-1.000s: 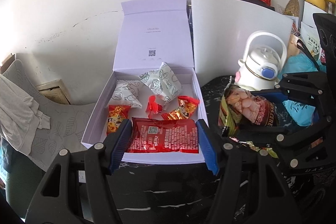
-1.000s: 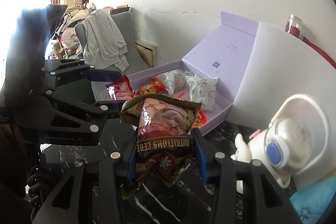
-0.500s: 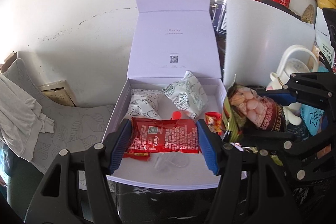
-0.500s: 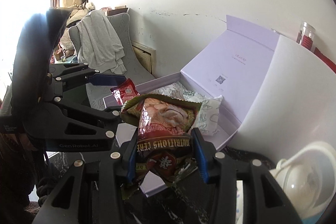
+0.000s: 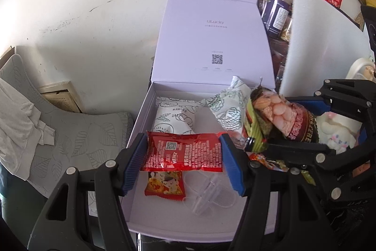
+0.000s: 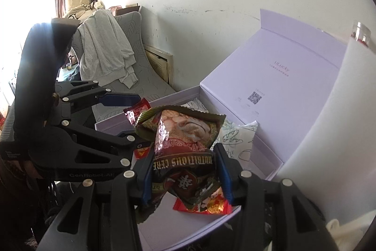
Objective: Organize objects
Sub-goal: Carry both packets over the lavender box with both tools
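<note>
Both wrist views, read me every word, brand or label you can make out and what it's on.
"HEINZ": red packet held in the left gripper.
"NUTRITIOUS CERE…": cereal packet held in the right gripper, rest cut off.
"ULucky": box lid; smaller print and QR code unreadable.
"GenRobot.AI": left gripper's side.
Jar labels: too blurred.

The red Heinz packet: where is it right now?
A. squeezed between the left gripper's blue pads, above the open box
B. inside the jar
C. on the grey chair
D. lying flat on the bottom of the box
A: the red Heinz packet sits clamped in the left gripper, over the open white box.
</note>
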`<action>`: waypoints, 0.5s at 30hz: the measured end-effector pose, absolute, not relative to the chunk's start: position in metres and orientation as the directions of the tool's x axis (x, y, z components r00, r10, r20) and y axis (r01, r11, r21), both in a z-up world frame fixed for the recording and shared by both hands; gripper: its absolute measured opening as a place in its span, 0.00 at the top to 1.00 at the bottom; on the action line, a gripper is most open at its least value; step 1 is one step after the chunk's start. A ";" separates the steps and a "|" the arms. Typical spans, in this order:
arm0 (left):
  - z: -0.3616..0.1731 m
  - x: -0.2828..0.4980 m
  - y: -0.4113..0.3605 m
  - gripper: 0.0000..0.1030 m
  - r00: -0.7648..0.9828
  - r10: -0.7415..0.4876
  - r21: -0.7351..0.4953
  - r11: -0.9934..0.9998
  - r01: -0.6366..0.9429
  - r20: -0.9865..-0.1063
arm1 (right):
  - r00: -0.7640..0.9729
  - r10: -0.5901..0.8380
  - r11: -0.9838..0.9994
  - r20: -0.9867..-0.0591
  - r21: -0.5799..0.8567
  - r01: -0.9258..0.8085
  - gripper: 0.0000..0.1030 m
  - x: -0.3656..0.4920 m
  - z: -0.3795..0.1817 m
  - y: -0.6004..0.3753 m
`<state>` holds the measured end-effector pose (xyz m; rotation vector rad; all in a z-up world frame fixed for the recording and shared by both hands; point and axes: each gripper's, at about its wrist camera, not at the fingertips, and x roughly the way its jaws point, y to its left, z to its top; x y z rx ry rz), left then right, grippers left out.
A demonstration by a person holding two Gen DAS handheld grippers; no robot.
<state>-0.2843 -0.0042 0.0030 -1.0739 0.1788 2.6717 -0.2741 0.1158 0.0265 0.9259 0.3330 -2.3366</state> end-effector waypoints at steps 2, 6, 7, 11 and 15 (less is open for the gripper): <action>-0.002 -0.290 -0.005 0.40 -0.692 0.187 0.014 -0.961 -0.275 -0.698 | -0.571 -0.430 -0.795 -0.699 -0.008 0.607 0.54 -0.282 0.020 0.116; -0.015 -0.299 -0.007 0.40 -0.672 0.194 -0.014 -0.964 -0.264 -0.714 | -0.554 -0.419 -0.798 -0.719 0.002 0.602 0.54 -0.292 0.008 0.119; -0.018 -0.300 -0.007 0.40 -0.666 0.194 -0.022 -0.966 -0.258 -0.720 | -0.550 -0.416 -0.800 -0.724 0.003 0.601 0.54 -0.294 0.005 0.119; -0.027 -0.301 -0.004 0.40 -0.651 0.192 -0.017 -0.964 -0.265 -0.735 | -0.544 -0.385 -0.814 -0.745 -0.004 0.582 0.54 -0.301 -0.008 0.120; -0.032 -0.299 -0.002 0.40 -0.641 0.193 -0.017 -0.963 -0.270 -0.743 | -0.534 -0.373 -0.811 -0.759 -0.013 0.585 0.54 -0.302 -0.017 0.115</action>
